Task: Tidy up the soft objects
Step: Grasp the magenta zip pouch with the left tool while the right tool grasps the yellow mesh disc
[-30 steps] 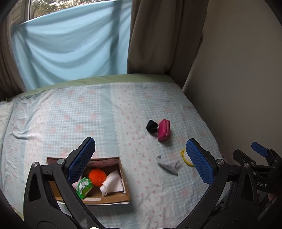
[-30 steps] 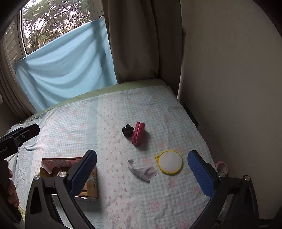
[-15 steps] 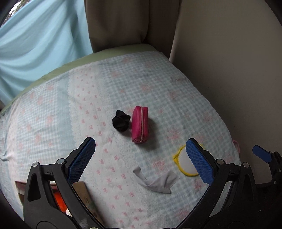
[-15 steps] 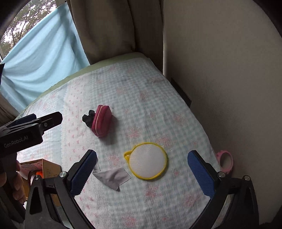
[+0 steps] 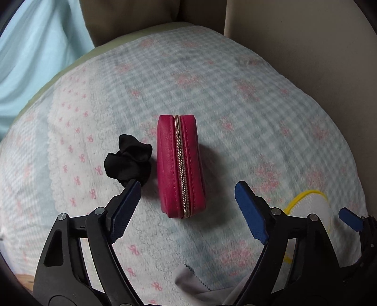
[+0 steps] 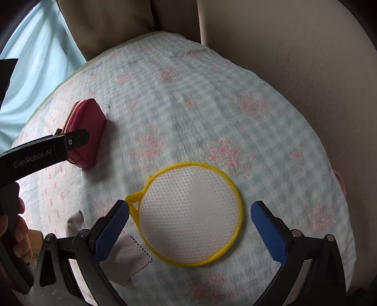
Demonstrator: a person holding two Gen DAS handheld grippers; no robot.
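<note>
A pink zippered pouch [image 5: 180, 164] lies on the bed, with a black scrunchie [image 5: 128, 161] just left of it. My left gripper [image 5: 188, 202] is open, its jaws either side of the pouch's near end, just above it. A white mesh pad with a yellow rim [image 6: 190, 214] lies in front of my right gripper [image 6: 188, 220], which is open with its jaws astride the pad. A grey cloth [image 6: 127, 261] lies under the right gripper's left finger. The pouch [image 6: 86, 136] also shows in the right wrist view, partly behind the left gripper's arm.
The checked blue and pink bedspread [image 5: 235, 98] covers the bed. A beige wall [image 6: 294, 47] and brown curtain [image 5: 132, 16] border it at the back and right. A cardboard box corner [image 6: 35, 244] shows low left. A pink ring [image 6: 341, 183] sits at the bed's right edge.
Both grippers have moved forward and down toward the bed. The left one has closed in on the pink pouch, the right one on the mesh pad. The box has left the left view.
</note>
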